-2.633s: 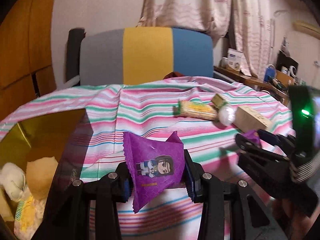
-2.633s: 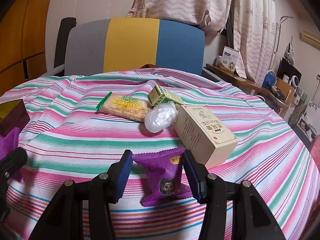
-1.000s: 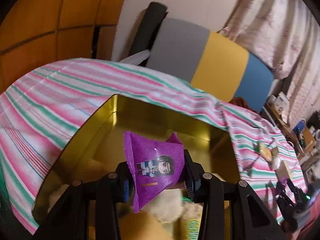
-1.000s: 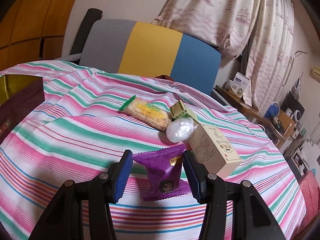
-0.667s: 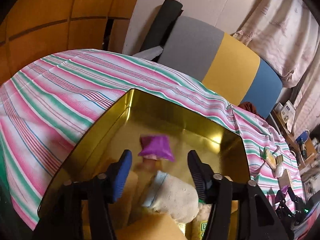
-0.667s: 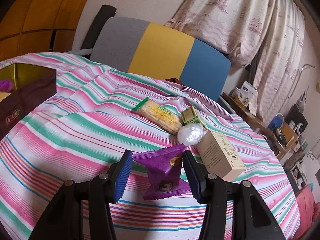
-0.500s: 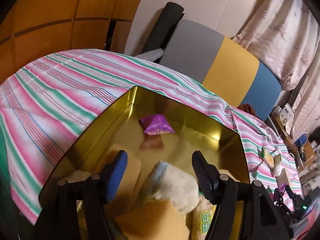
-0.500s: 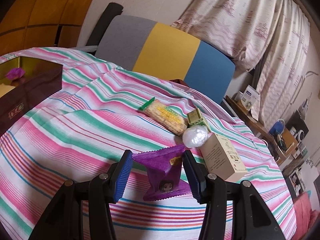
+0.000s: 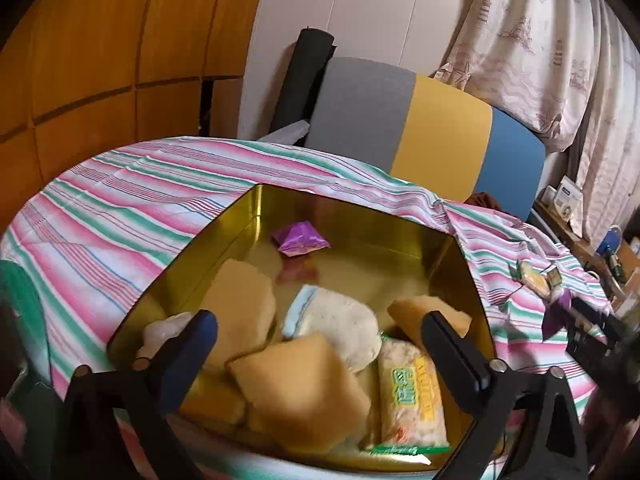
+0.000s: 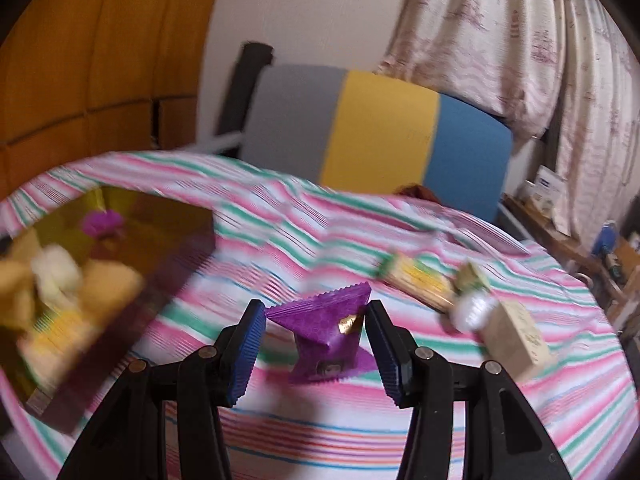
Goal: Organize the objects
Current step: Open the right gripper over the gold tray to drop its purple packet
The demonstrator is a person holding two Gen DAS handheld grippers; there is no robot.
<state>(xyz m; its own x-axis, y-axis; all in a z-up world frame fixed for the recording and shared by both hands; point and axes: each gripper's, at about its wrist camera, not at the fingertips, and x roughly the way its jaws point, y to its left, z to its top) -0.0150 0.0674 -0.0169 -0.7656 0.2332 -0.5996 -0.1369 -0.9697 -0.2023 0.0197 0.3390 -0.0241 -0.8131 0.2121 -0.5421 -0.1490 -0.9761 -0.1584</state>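
One purple packet [image 10: 326,336] upright | right gripper [image 10: 316,344] jaws clamping it

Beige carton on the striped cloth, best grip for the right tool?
Take the beige carton across its two long flat faces, coming from above on its free near-right side. It lies flat, and a white wrapped ball crowds its far-left end. The view is blurred, so judge loosely.

Black gripper [image 10: 316,346] arms (silver screws), ribbed blue pads [image 10: 245,354].
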